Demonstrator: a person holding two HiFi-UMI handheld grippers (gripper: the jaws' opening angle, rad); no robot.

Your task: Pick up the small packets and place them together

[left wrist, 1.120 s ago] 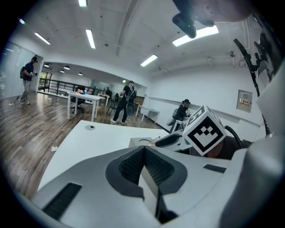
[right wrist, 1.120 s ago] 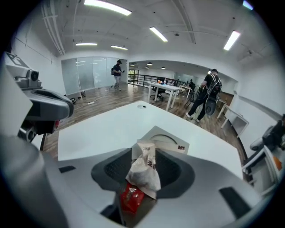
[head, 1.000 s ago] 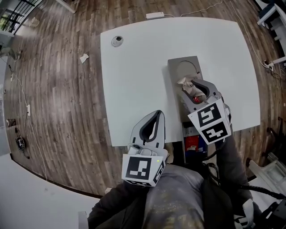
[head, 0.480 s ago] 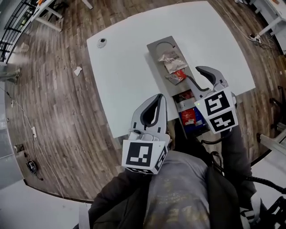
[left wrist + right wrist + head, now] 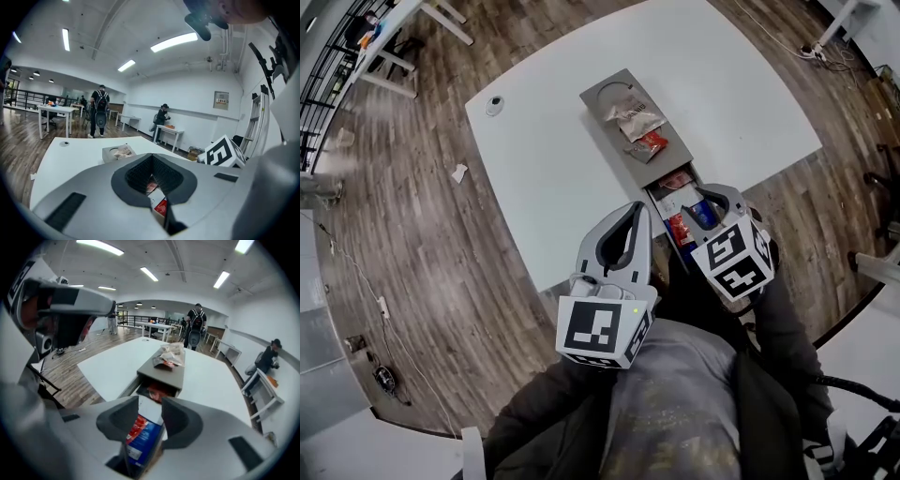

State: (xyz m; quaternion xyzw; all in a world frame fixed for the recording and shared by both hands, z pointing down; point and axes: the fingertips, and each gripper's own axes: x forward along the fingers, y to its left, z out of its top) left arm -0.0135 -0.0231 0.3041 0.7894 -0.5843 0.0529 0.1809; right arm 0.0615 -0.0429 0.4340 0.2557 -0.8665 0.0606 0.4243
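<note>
**Head view:** A white table (image 5: pixel 553 178) is seen from above, with a grey box (image 5: pixel 602 94) lying on it. A heap of packets (image 5: pixel 637 127) is piled on the box top. A drawer (image 5: pixel 658 214) is pulled out at the box's near end, past the table edge, and it is filled with drawer packets (image 5: pixel 679 228). The left gripper (image 5: pixel 635 209) is held at the table's near edge, just beside the drawer. The right gripper (image 5: pixel 705 202) is held over the drawer, with a blue packet (image 5: pixel 703 214) showing between its jaws.

**Left gripper view:** The left gripper (image 5: pixel 152 156) is seen with its tips brought together and nothing clamped. The drawer packets (image 5: pixel 161 206) are glimpsed through the hollow behind the tips. The heap of packets (image 5: pixel 123 151) is seen beyond, on the grey box (image 5: pixel 108 153).

**Right gripper view:** The jaws of the right gripper (image 5: pixel 149 401) are set partly apart. The blue packet (image 5: pixel 143 435) is framed between them, in the drawer (image 5: pixel 131 385). No squeeze on it can be made out. The grey box (image 5: pixel 164 372) and the heap of packets (image 5: pixel 169 357) are seen further off.
</note>
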